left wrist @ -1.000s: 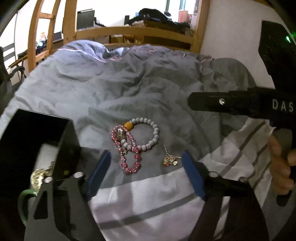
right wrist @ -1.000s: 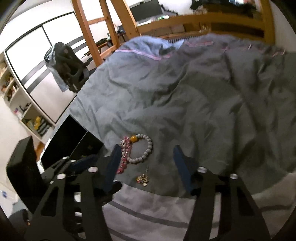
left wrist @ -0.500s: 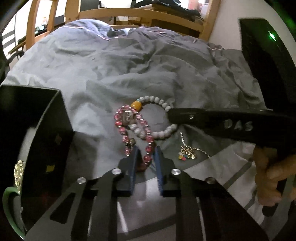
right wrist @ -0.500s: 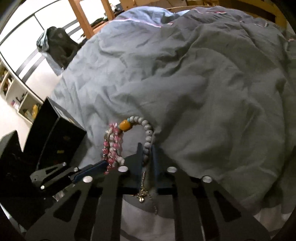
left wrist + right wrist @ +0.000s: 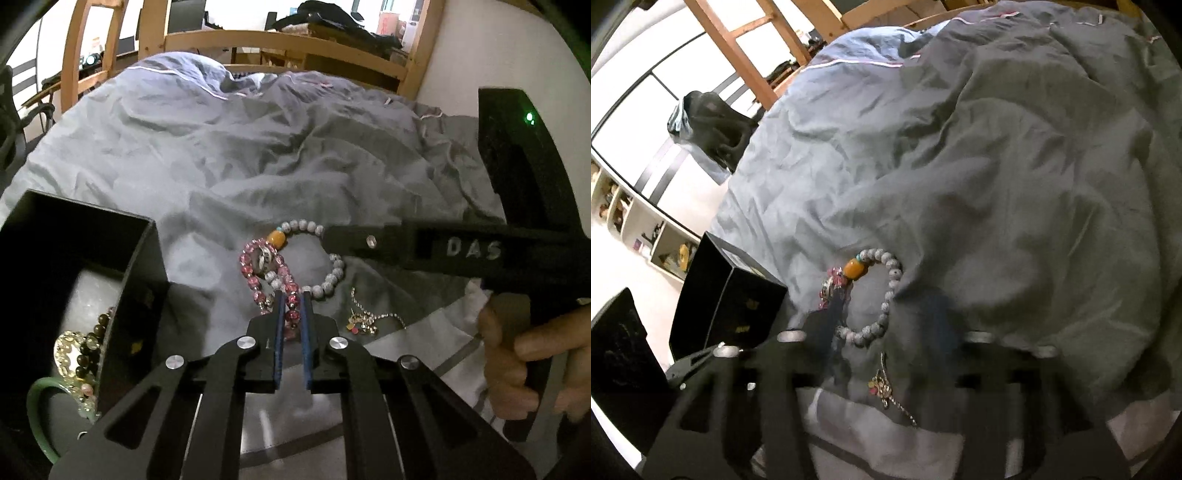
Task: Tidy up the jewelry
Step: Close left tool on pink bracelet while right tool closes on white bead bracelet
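Left gripper (image 5: 291, 306) is clenched on the pink bracelet (image 5: 258, 266); right gripper (image 5: 886, 325) is opening, grey bracelet (image 5: 886, 291) loose between its jaws.

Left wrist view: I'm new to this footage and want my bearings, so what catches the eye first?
The left gripper is shut on a pink bead bracelet on the grey duvet, overlapping a grey bead bracelet. Left of it stands an open black box holding other jewelry. The right gripper, jaws opening, straddles the grey bracelet.
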Tool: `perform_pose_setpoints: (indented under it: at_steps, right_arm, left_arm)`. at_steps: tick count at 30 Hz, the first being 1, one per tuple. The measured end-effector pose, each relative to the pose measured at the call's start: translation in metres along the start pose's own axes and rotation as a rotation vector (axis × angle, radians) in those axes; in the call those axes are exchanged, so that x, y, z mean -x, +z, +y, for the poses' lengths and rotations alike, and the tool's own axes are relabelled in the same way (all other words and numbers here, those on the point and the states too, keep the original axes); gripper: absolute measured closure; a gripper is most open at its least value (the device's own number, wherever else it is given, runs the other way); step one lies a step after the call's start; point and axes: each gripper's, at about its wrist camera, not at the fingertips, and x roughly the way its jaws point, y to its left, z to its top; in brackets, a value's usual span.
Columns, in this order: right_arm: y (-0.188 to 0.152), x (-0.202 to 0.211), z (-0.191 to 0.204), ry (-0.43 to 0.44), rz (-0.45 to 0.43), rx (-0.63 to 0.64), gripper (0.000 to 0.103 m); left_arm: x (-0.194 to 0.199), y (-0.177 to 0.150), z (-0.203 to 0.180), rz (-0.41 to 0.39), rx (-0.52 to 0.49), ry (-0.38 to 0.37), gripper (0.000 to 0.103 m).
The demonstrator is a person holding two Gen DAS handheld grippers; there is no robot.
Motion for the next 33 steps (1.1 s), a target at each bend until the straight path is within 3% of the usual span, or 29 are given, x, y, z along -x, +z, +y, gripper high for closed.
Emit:
perform_pose_setpoints:
  at_steps: [4, 6, 9, 14, 16, 21, 23, 24, 25, 26, 27, 28, 29, 31, 33]
  right_arm:
    - [-0.003, -0.012, 0.005, -0.03, 0.02, 0.034, 0.048]
    - [-0.006, -0.019, 0.008, -0.09, 0.03, 0.075, 0.074]
    - [-0.007, -0.019, 0.004, -0.116, 0.012, 0.077, 0.091]
    - [-0.002, 0.004, 0.009, -0.058, -0.102, 0.076, 0.093]
    - [0.0, 0.015, 0.011, -0.033, -0.15, 0.074, 0.1]
    - [0.009, 0.032, 0.008, 0.01, -0.211, 0.042, 0.099]
    - [0.011, 0.023, 0.007, 0.024, -0.146, 0.039, 0.098]
    - [0.011, 0.016, 0.008, 0.014, -0.114, 0.039, 0.09]
    - [0.007, 0.009, 0.011, 0.001, -0.087, 0.052, 0.081]
    - [0.004, 0.005, 0.014, -0.004, -0.074, 0.07, 0.06]
    - [0.002, 0.003, 0.017, -0.01, -0.07, 0.092, 0.05]
    - [0.0, 0.0, 0.022, -0.027, -0.076, 0.125, 0.049]
    - [-0.003, -0.003, 0.026, -0.049, -0.074, 0.152, 0.049]
    - [-0.007, -0.009, 0.029, -0.095, -0.057, 0.193, 0.049]
    - [-0.009, -0.008, 0.029, -0.097, -0.067, 0.201, 0.049]
  left_arm:
    - [-0.014, -0.007, -0.006, 0.048, -0.022, -0.004, 0.095]
    - [-0.02, -0.011, -0.007, 0.066, -0.037, 0.015, 0.095]
    - [-0.02, -0.011, -0.003, 0.062, -0.019, 0.003, 0.095]
    - [-0.004, -0.005, 0.0, 0.007, 0.0, -0.014, 0.095]
    - [0.004, -0.001, 0.0, -0.019, -0.002, -0.014, 0.095]
    - [0.01, 0.003, -0.001, -0.029, -0.002, -0.007, 0.095]
    - [0.001, 0.001, -0.003, 0.009, -0.01, -0.01, 0.095]
    - [-0.002, -0.001, -0.005, 0.02, -0.02, -0.005, 0.093]
    - [-0.004, -0.004, -0.008, 0.024, -0.032, 0.003, 0.079]
    - [-0.006, -0.006, -0.009, 0.027, -0.041, 0.008, 0.068]
    - [-0.008, -0.008, -0.012, 0.024, -0.054, 0.022, 0.046]
    - [-0.01, -0.009, -0.013, 0.023, -0.063, 0.034, 0.042]
    - [-0.013, -0.011, -0.013, 0.031, -0.073, 0.047, 0.044]
    - [-0.018, -0.013, -0.006, 0.057, -0.052, 0.053, 0.07]
    - [-0.013, -0.009, 0.001, 0.054, -0.014, 0.025, 0.084]
